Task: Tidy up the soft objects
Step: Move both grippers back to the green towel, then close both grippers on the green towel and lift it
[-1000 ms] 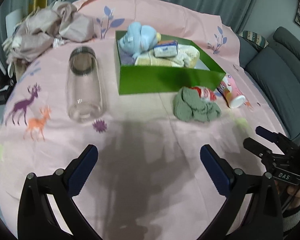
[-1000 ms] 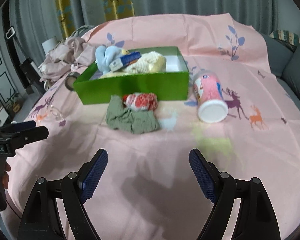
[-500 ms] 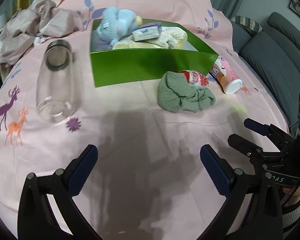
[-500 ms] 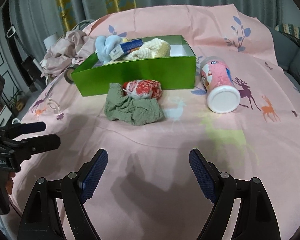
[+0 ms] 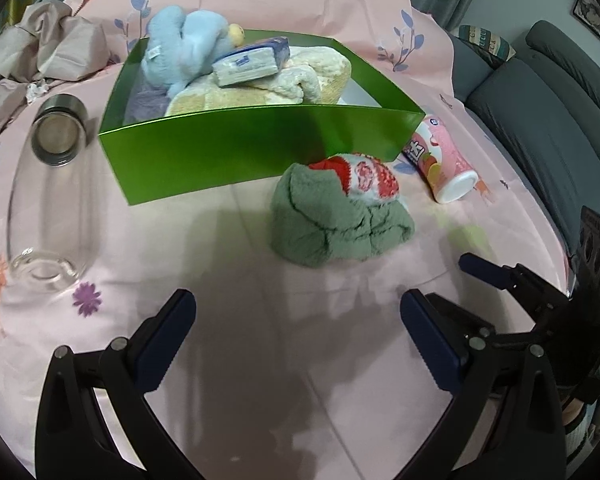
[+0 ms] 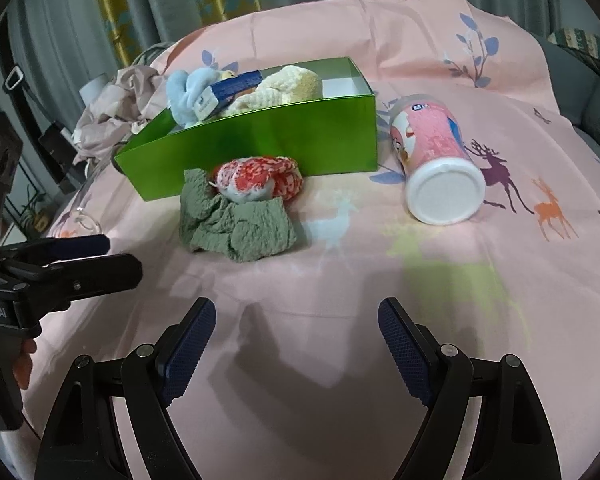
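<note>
- Your left gripper (image 5: pixel 294 322): fingers wide apart, holding nothing.
- Your right gripper (image 6: pixel 296 334): same, empty.
- Green cloth (image 6: pixel 236 222) and red-white sock (image 6: pixel 260 178) touch, just before the green box (image 6: pixel 260 140).

In the left wrist view the box (image 5: pixel 236 156) fills the upper centre, with a plush toy (image 5: pixel 184 52), a tissue pack (image 5: pixel 252 62) and a towel (image 5: pixel 300 80) inside it. A glass bottle (image 5: pixel 48 200) lies at the left edge. Just below the box, right of centre, a sock (image 5: pixel 370 178) sits on a cloth (image 5: pixel 332 224). A canister (image 5: pixel 440 164) lies at the box's right corner. Crumpled fabric (image 5: pixel 28 64) fills the upper left.
</note>
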